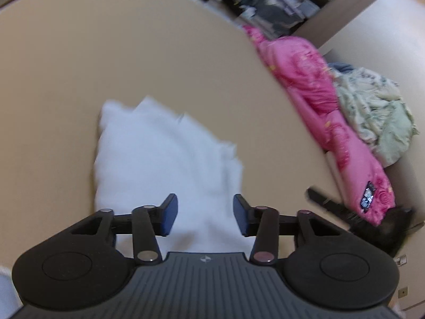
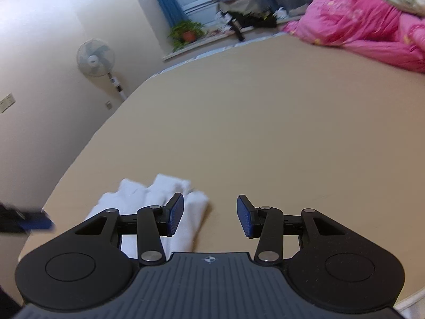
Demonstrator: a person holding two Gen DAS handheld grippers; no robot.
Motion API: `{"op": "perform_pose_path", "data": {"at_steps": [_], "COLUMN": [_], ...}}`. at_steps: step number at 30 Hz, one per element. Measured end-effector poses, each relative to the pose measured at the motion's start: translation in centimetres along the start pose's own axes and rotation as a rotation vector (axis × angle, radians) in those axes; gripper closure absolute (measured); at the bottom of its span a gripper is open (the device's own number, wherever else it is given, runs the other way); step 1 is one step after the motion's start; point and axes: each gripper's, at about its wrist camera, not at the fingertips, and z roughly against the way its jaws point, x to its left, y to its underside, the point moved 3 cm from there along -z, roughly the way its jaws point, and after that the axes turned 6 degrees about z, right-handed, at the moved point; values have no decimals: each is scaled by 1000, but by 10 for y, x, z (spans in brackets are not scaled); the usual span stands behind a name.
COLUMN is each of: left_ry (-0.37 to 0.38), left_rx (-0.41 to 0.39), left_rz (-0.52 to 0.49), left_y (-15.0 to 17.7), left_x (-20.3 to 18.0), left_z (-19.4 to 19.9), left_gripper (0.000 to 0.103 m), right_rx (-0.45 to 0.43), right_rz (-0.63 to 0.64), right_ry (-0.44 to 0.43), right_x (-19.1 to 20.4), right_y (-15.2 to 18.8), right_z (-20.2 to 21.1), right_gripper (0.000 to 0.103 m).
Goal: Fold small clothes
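A small white garment (image 1: 164, 159) lies bunched on the tan bed sheet (image 1: 106, 53). My left gripper (image 1: 205, 214) is open and empty, hovering just above the garment's near edge. In the right wrist view the same white garment (image 2: 159, 199) lies at the lower left of the tan sheet (image 2: 265, 119). My right gripper (image 2: 210, 214) is open and empty, with its left finger over the garment's right edge. The other gripper (image 2: 24, 222) shows blurred at the far left.
A pink quilt (image 1: 318, 101) and a pale green blanket (image 1: 377, 117) are heaped along the right side of the bed. A standing fan (image 2: 97, 58), a potted plant (image 2: 187, 33) and piled clothes (image 2: 239, 2) are beyond the bed.
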Motion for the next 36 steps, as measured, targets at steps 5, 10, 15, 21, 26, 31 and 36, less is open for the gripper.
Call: {"op": "perform_pose_path", "data": {"at_steps": [5,10,15,21,26,31,36], "left_ry": [-23,-45,3,-127,-133,-156,-149], "left_rx": [218,265,133,-102,-224,-229,-236], "left_rz": [-48,-274,-486,-482,-292,-286,-248], "left_y": [69,82,50,25,2,-6,-9], "left_x": [17,8,5,52,68,68,69], "left_z": [-64,-53,11,41,49,44,44], "left_gripper": [77,85,69,58,59,58,58], "right_rx": [19,31,13,50,77,142,195], "right_rz": [-6,-23,34,40,32,57,70], "right_ry": [-50,-68,-104,-152,-178,-144,-153], "right_x": [16,18,26,45,59,65,72], "right_y": [1,3,1,-5,-7,-2,3], "right_z": [-7,-9,-16,-44,-70,-106,-133], "right_gripper": [57,57,103,99,95,80,79]}}
